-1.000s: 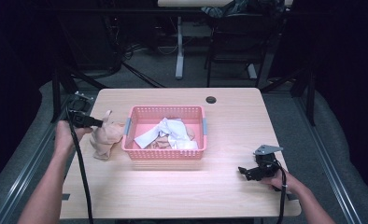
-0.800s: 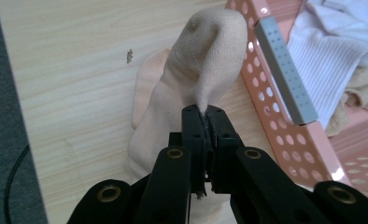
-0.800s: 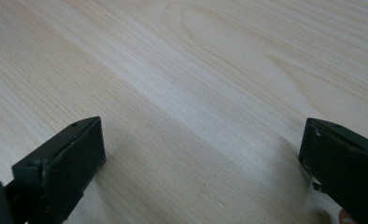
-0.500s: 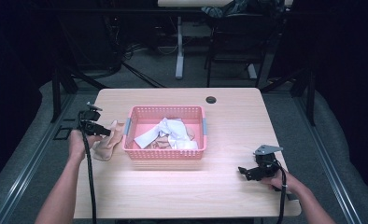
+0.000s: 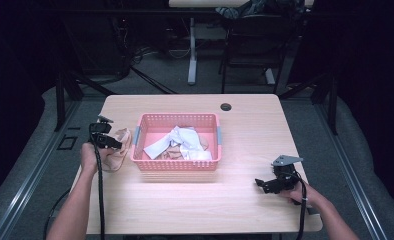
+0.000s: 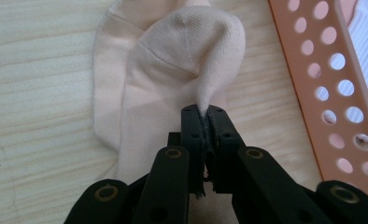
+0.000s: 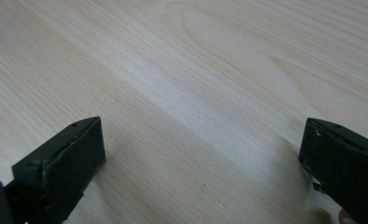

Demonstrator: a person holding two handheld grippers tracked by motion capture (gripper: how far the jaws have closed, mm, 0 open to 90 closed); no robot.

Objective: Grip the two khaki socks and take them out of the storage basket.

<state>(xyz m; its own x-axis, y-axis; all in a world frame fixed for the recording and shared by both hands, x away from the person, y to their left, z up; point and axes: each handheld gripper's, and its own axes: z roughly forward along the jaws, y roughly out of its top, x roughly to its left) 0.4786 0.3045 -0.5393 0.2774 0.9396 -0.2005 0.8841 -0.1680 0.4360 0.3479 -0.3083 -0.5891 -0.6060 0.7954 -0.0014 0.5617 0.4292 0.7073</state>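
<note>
left tongs [image 6: 204, 122] clamped on sock [image 6: 173, 70] | right tongs [image 7: 196, 163] agape, idle | step: sock laid on worktop [image 5: 245, 200] | next: release judged due

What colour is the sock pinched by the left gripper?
Pale peach; the sock shows best in the left gripper view.

Tables: one — light wood table [image 5: 195, 200]
Baskets: one — pink basket [image 5: 176, 163]
Socks outside the basket: one — pale peach sock [image 6: 173, 70]
Cloth pieces in the basket: cannot tell, heaped together
Grippers: two — left gripper [image 6: 205, 114], right gripper [image 5: 259, 183]
</note>
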